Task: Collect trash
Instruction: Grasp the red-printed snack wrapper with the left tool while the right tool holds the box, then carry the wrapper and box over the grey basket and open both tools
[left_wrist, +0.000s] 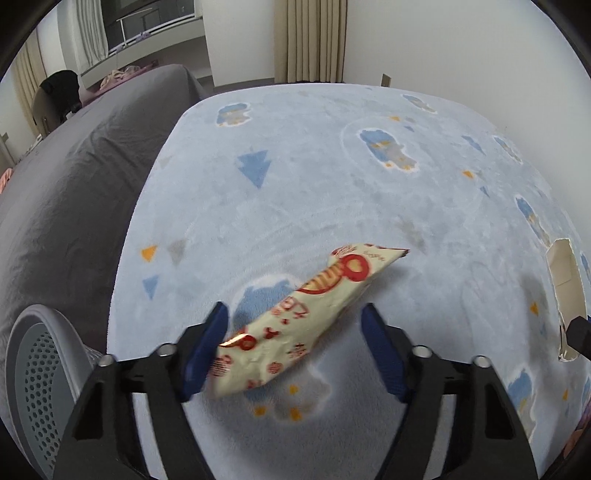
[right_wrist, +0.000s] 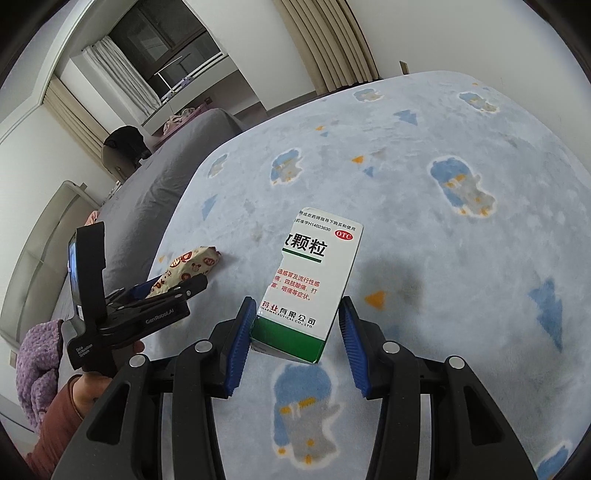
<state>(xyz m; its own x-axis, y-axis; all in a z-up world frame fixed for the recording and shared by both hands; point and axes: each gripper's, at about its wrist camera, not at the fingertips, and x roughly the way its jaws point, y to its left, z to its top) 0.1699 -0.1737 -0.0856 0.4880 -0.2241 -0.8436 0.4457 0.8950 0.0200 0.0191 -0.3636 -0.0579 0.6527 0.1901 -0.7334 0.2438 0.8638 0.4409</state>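
A cream snack wrapper (left_wrist: 306, 314) with red print lies on the light blue blanket (left_wrist: 332, 184), between the fingers of my left gripper (left_wrist: 295, 314). The jaws stand wide apart; the left pad touches the wrapper's near end. A white and green medicine box (right_wrist: 314, 280) lies on the blanket between the fingers of my right gripper (right_wrist: 297, 310). The jaws are open, one on each side of the box, close to its edges. The right wrist view also shows the left gripper (right_wrist: 177, 288) over the wrapper (right_wrist: 188, 266). The box's torn end shows at the right edge of the left wrist view (left_wrist: 565, 295).
A grey sheet (left_wrist: 74, 184) covers the bed to the left of the blanket. A grey perforated waste basket (left_wrist: 40, 380) stands at the lower left. Curtains (left_wrist: 310, 37) and a white wall lie beyond the bed. A purple knitted sleeve (right_wrist: 37, 354) shows at the lower left.
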